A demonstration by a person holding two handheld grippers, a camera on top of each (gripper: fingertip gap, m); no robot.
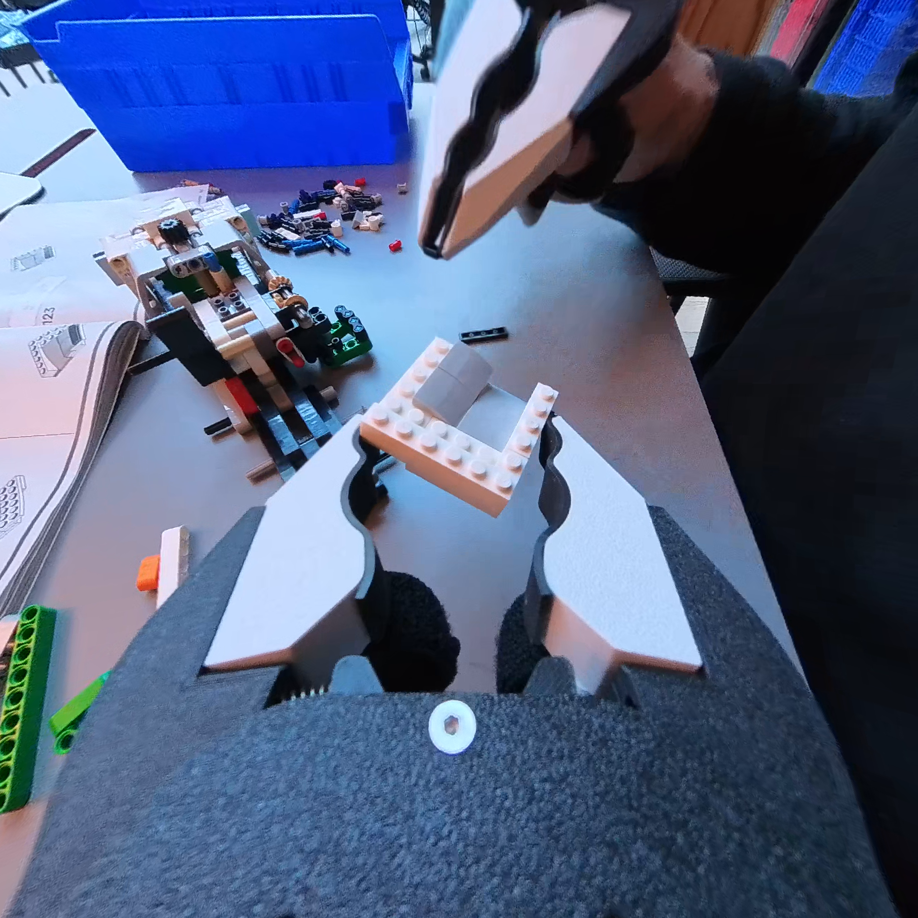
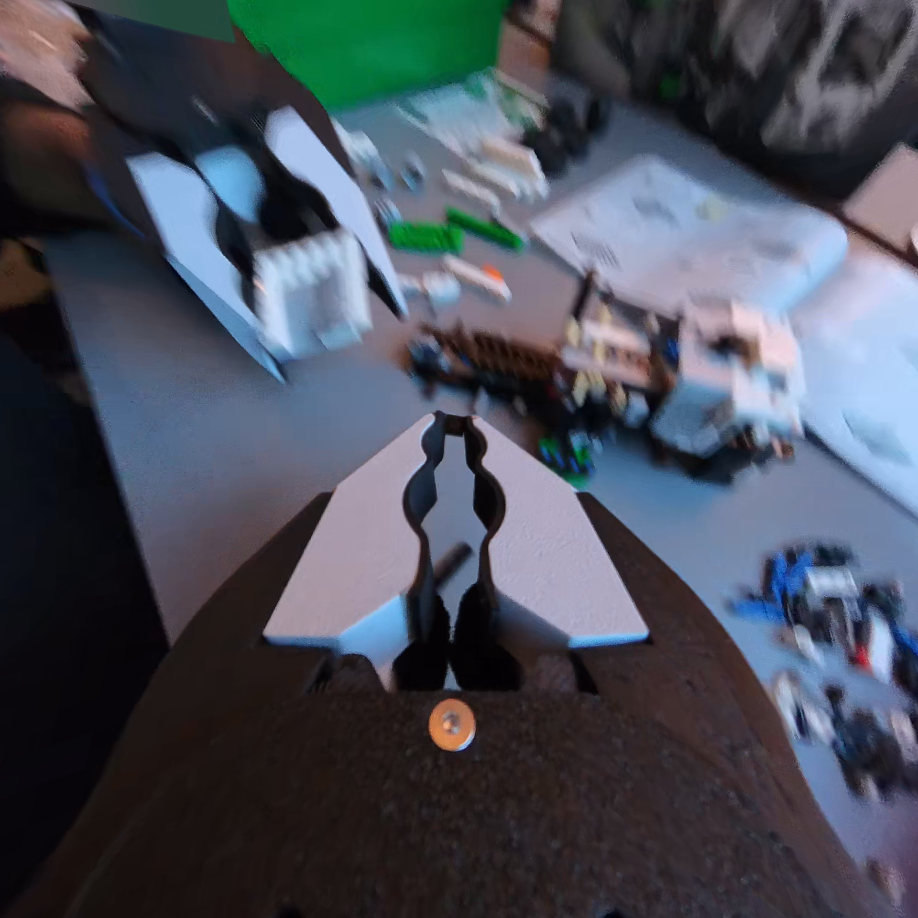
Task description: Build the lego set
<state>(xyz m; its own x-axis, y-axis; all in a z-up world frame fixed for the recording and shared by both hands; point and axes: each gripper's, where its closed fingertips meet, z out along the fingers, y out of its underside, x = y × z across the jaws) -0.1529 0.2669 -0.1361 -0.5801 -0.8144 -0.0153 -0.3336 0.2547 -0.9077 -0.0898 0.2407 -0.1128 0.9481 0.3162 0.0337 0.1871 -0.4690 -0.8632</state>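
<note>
My left gripper is shut on a white U-shaped studded plate assembly that carries grey sloped bricks. It holds the assembly tilted a little above the grey table. The same gripper and assembly show blurred in the right wrist view. My right gripper hovers over the table, its tips nearly together on a small dark piece. It also shows in the left wrist view, above and beyond the white assembly. The partly built model lies to the left.
An open instruction booklet lies at the left, and a blue bin stands at the back. A pile of small pins and connectors, a thin black plate, a green beam and a white-and-orange piece lie on the table. My hands' fingertips stand some 8 cm from each other. The white-and-orange piece lies some 11 cm from my left tips, 20 cm from my right tips. Seen from the right wrist view as well.
</note>
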